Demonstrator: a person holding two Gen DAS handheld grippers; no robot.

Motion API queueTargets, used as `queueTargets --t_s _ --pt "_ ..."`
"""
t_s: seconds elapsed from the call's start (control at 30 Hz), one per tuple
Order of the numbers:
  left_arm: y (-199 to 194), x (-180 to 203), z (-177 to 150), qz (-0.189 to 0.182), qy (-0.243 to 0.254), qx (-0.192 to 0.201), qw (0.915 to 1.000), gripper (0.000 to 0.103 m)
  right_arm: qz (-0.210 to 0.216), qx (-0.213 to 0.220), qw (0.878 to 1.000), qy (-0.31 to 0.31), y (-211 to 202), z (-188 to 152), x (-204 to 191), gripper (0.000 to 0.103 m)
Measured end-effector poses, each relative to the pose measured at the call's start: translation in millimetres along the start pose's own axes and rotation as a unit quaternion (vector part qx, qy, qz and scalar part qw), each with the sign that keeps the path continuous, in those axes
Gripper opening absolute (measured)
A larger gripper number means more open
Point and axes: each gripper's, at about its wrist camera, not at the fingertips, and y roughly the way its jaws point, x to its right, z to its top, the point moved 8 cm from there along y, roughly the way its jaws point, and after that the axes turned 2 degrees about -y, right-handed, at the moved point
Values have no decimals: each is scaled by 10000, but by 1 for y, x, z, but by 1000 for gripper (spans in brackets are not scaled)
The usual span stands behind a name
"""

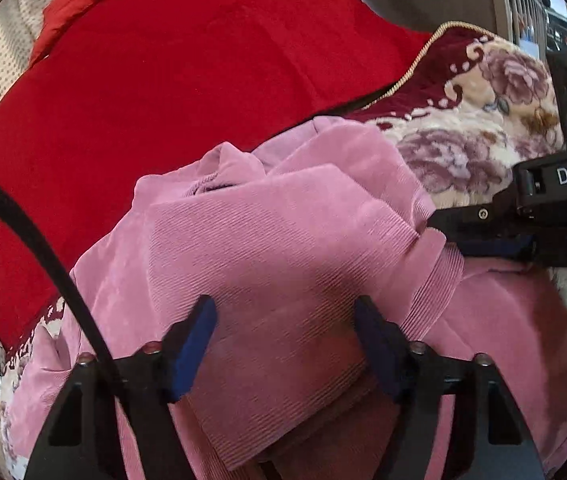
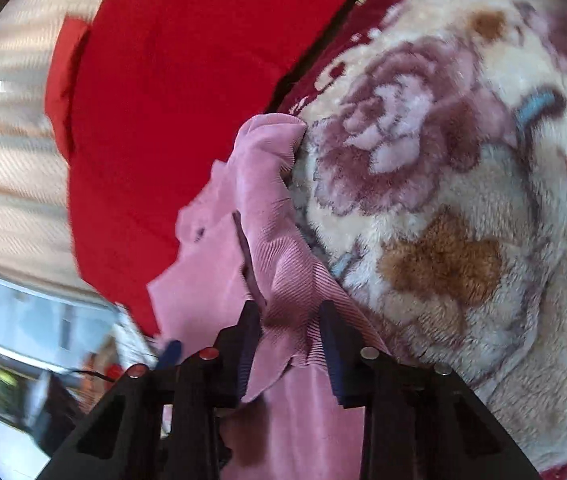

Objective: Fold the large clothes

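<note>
Floral blanket [image 2: 463, 208] and red cloth [image 1: 163, 100] serve as bedding for the pink garment [image 1: 283, 240], bunched at lower centre. Its ribbed folds are straddled by the half-spread left gripper [image 1: 285, 344] and gathered between the narrowed right gripper [image 2: 291, 340], presumably for folding.

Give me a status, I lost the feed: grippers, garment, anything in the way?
Left gripper open over the pink garment. Right gripper straddling a bunched fold, grip unclear. Garment crumpled on floral blanket, red cloth beside. Nothing blocking.
</note>
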Motion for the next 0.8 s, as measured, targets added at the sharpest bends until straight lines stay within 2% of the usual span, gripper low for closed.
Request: queueTargets --t_s 0.07,0.1,0.13,0.17,0.27,0.37,0.47,0.53,0.57,0.6,0.67,0.73,0.8 --pt "-3 -3 1 66 65 94 9999 39 -213 9 9995 -242 4 -2 -7 33" --pt "-2 -6 3 33 33 119 9999 32 -343 41 9986 -398 8 -2 -11 32" --pt "-4 -12 3 -41 -76 130 9999 19 -439 82 9976 -538 11 -2 -17 32" --pt "-4 -18 2 -101 -174 112 9997 14 -529 140 9960 -707 15 -2 -24 33" --pt "-3 -39 -1 -553 -710 103 9959 8 -552 178 9941 -916 28 -6 -37 33" --pt "-11 -51 -2 -901 -998 188 9907 8 -308 297 9947 -931 22 -5 -41 33" --pt "-21 -60 -5 -875 -999 275 9908 8 -120 425 9905 -1299 15 -3 -56 33" --pt "-24 -63 -8 -904 -1003 289 9904 8 -197 267 9883 -1488 23 -7 -62 33" --pt "-26 -63 -9 -923 -974 309 9905 14 -184 149 9889 -1469 31 -10 -62 33" --pt "-28 -61 -9 -947 -920 328 9907 20 5 -49 9908 -1351 41 -14 -64 33" --pt "-38 -55 -8 -1060 -796 462 9901 68 583 -283 9927 -1017 49 -19 -69 33" --pt "-50 -50 -3 -1094 -666 779 9887 78 1133 -353 9906 -681 53 -18 -74 33" --pt "-59 -44 1 -1150 -489 923 9879 80 1741 -455 9834 -229 62 -14 -79 33"
